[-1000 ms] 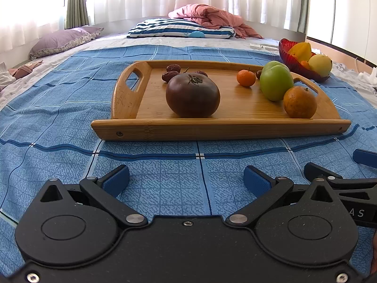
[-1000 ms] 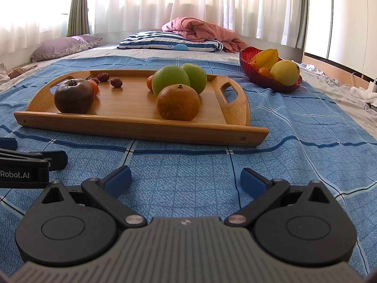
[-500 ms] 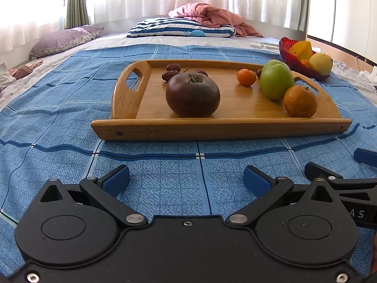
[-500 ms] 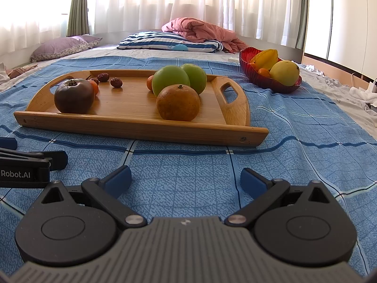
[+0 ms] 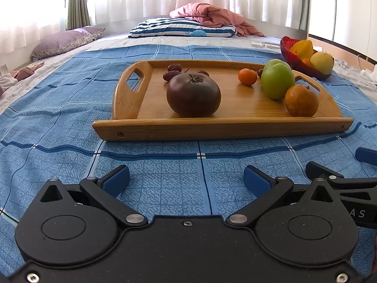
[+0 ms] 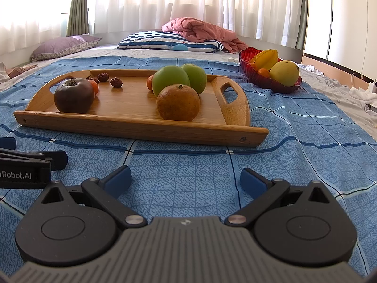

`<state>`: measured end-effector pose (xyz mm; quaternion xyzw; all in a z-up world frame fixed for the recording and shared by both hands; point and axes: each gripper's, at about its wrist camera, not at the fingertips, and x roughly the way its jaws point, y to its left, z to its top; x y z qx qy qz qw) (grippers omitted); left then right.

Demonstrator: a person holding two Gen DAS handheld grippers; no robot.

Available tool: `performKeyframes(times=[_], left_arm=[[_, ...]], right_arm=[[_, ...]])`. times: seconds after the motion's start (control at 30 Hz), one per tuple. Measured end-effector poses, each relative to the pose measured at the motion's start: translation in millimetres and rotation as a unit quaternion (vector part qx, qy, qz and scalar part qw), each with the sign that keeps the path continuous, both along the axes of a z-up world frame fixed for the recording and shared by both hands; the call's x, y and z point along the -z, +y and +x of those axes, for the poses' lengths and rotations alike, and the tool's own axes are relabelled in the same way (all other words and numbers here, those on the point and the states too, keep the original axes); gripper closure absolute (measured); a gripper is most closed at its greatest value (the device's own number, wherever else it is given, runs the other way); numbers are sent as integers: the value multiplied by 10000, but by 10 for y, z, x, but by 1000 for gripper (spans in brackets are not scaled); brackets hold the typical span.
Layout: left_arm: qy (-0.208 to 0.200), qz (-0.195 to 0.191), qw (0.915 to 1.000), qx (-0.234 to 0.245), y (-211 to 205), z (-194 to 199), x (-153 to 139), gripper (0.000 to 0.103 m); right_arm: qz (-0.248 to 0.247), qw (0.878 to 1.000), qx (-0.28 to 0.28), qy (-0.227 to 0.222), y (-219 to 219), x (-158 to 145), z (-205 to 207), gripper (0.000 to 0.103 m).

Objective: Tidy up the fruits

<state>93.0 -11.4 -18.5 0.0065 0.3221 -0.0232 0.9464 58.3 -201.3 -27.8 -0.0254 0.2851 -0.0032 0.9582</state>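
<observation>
While both tools hovered low over the blue checked bedspread (image 5: pixel 70 122), the left gripper (image 5: pixel 186 176) had its blue-padded jaws spread wide and empty. Ahead lay the rectangular bamboo tray (image 5: pixel 223 127), carrying a dark purple-brown tomato (image 5: pixel 193 94), a small orange kumquat (image 5: pixel 247 76), a green apple (image 5: pixel 277 83) and a russet orange (image 5: pixel 301 100). Rightward, the right gripper (image 6: pixel 185 176) was likewise spread, and the red glass fruit bowl (image 6: pixel 266 81) sat beyond the tray.
</observation>
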Motion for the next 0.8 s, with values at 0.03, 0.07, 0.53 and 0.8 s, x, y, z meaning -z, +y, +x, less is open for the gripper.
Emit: performKeyframes(times=[0.03,0.07,0.53,0.8], left_arm=[[1,1,10000,-3,4,2,5,0],[1,10,10000,-4,7,4,10,0],[-9,23,10000,-20,1,0,10,0],[-26,29,10000,-64,4,4,7,0]], right_arm=[[2,10000,0,1,0,0,1,0],[0,10000,0,-1,1,1,0,0],[-5,10000,2,-2,3,1,2,0],[-6,10000,2,-3,3,1,1,0]])
